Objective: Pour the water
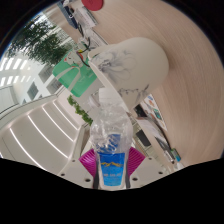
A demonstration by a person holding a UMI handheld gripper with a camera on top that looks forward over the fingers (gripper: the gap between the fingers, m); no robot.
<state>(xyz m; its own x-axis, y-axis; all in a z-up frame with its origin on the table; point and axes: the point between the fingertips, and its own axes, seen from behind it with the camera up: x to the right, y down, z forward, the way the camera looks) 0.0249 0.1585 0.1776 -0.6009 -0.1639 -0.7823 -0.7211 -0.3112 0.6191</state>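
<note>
Gripper closed on a clear plastic water bottle with a blue label, both magenta pads pressing its sides. The bottle is lifted, tilted view; a round white table lies beyond.

Bright, even daylight floods in from the windows at left, which glare white; strong fisheye bending curves everything toward the rim, and far detail is soft, shadows faint
</note>
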